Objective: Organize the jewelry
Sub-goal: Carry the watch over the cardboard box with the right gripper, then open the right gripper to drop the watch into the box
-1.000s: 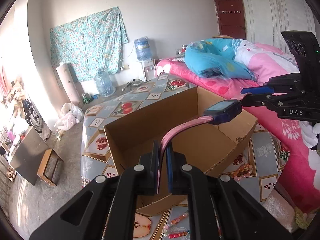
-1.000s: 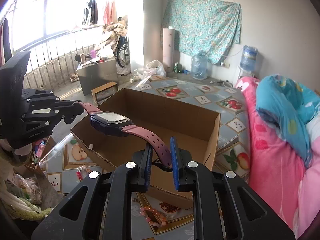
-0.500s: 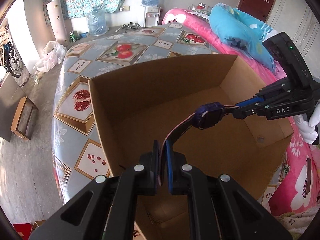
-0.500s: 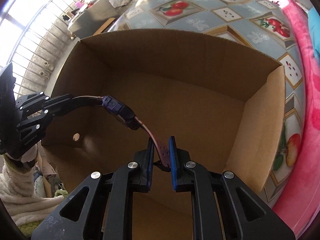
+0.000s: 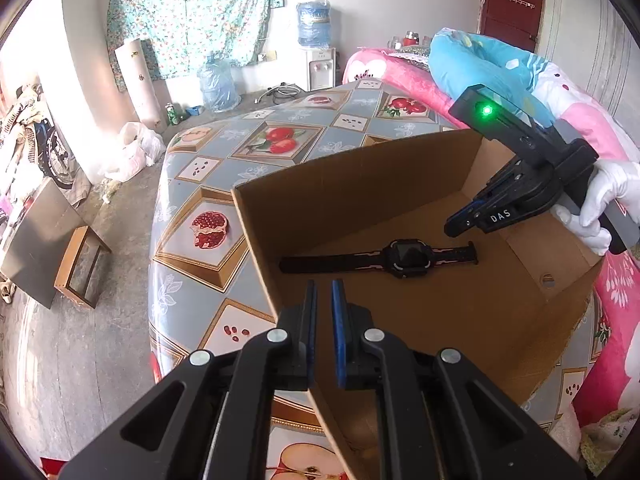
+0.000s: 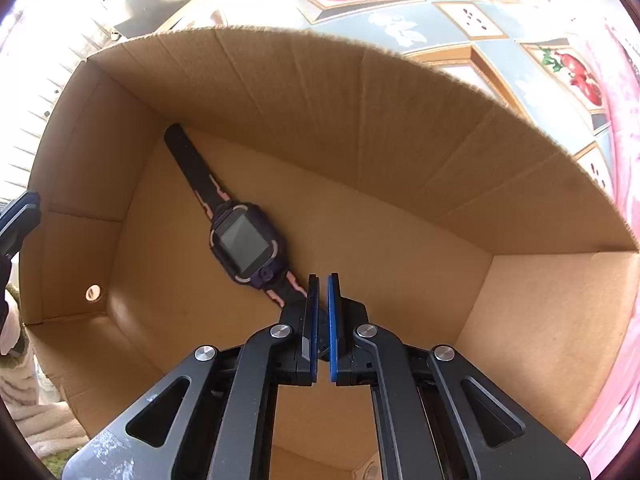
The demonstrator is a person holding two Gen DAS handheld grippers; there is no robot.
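- Your left gripper (image 5: 323, 286) has its fingers nearly together with nothing between them; it hovers at the near wall of the cardboard box (image 5: 352, 184).
- Your right gripper (image 6: 323, 280) points down into the box. Its jaws have just been closing and now stand almost together, empty.
- The watch (image 6: 248, 246) lies flat on the box floor, face up, straps stretched out to both sides.
- The tip of your right gripper's left finger (image 6: 312, 292) sits just over the end of the nearer strap; contact cannot be told.
- Your gloved hand (image 5: 604, 200) holds the right gripper's handle above the box's far corner.
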